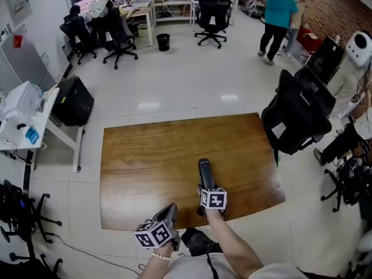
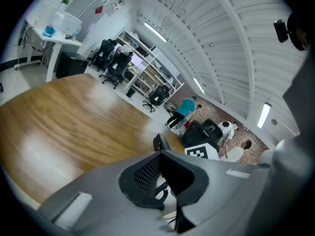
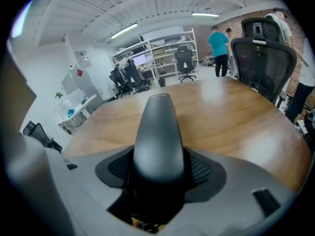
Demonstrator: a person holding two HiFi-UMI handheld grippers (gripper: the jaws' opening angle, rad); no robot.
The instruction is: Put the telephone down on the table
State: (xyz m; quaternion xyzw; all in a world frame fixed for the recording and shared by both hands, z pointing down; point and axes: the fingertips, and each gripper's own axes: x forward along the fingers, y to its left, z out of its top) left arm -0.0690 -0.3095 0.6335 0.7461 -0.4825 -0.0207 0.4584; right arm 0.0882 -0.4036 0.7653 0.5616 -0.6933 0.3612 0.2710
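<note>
I had the right gripper (image 1: 204,185) clamped across the black telephone (image 1: 206,168) handset. Its jaws were held well apart by the handset's body, which stuck out forward past the pads. Gripping it at the rear end let me lead with the free end toward the table (image 1: 145,156). The telephone hung over the near part of the wood, to my right; I could not tell whether its tip touched. My right forearm (image 1: 235,246) reached forward with the gripper pitched steeply down. The left gripper (image 1: 170,213) sat at the table's near edge, tilted only slightly downward, its jaws a little apart and pressing nothing. A coiled cord (image 2: 163,192) showed low in the gap, so I judged that hand was minding the cord, not carrying.
</note>
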